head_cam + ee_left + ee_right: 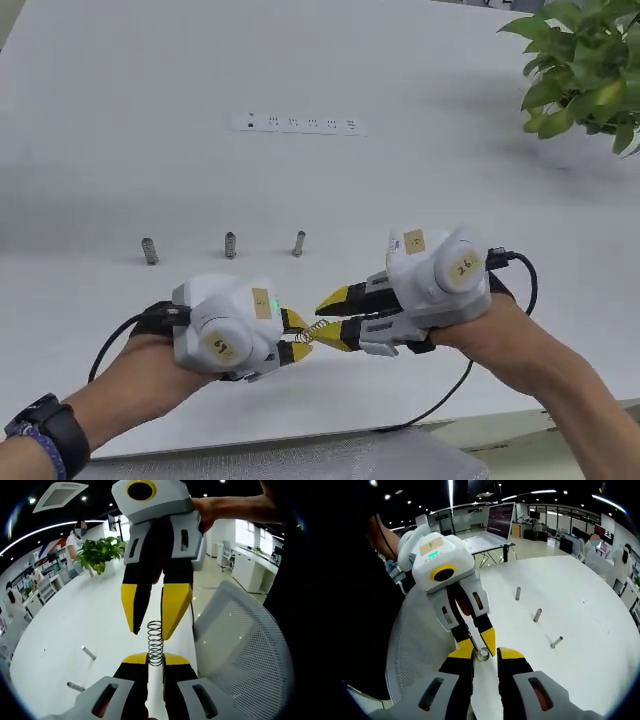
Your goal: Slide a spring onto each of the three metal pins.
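A small metal spring [314, 330] hangs in the air between both grippers, above the table's front edge. My left gripper [297, 336] is shut on one end of the spring [155, 642], which sticks straight out from its yellow tips. Facing it, my right gripper [322, 318] stands open, with the spring's free end [482, 654] between its tips; I cannot tell whether they touch it. Three short metal pins [150, 250] [230, 244] [298, 243] stand in a row farther back. The left two look ribbed; the right one looks smooth and leans.
A white power strip [298, 124] lies far back on the white table [420, 160]. A potted plant [585, 60] stands at the back right. A grey mesh chair back [300, 460] sits below the table's front edge. Black cables trail from both grippers.
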